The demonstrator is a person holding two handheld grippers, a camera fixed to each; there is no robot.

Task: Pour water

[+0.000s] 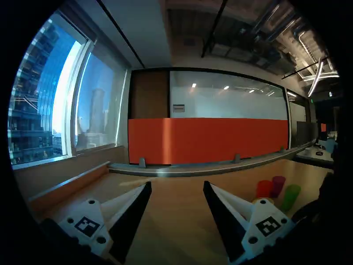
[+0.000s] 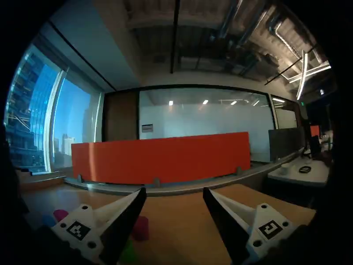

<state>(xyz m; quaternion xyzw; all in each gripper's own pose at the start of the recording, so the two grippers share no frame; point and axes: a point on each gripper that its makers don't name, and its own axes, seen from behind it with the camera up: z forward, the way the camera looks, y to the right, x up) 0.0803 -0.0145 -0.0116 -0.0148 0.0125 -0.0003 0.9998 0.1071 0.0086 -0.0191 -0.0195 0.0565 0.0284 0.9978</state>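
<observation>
Over the pale wooden tabletop point(image 1: 176, 229), in the left gripper view, the left gripper point(image 1: 176, 184) hovered with its two white, black-faced fingers spread wide and nothing between them. Off to its right, close to the right-hand finger, stood a small cluster of tumblers: an orange plastic cup point(image 1: 264, 188), a purple plastic cup point(image 1: 279, 184) just beside it, and a green plastic cup point(image 1: 291, 196) nearest the edge. All three were upright on the wood and clear of the jaws. Beyond the table ran a long orange divider panel point(image 1: 207, 140) on a grey rail. A glass wall point(image 1: 229, 95) rose above it, and a tall window point(image 1: 53, 110) at the left looked onto towers.

From the right gripper view, the right gripper point(image 2: 174, 191) was likewise released, its fingers parted over the wood and gripping nothing. A magenta plastic cup point(image 2: 142, 227) sat low on the table, partly hidden behind the left-hand finger. Just below it was a blurred green shape point(image 2: 128, 255) that I could not make out for certain. Farther left, a second magenta rim point(image 2: 60, 215) and a blue rim point(image 2: 48, 219) peeked out beside that finger. At the right stood a white side desk point(image 2: 304, 174), apart from the wooden table.
</observation>
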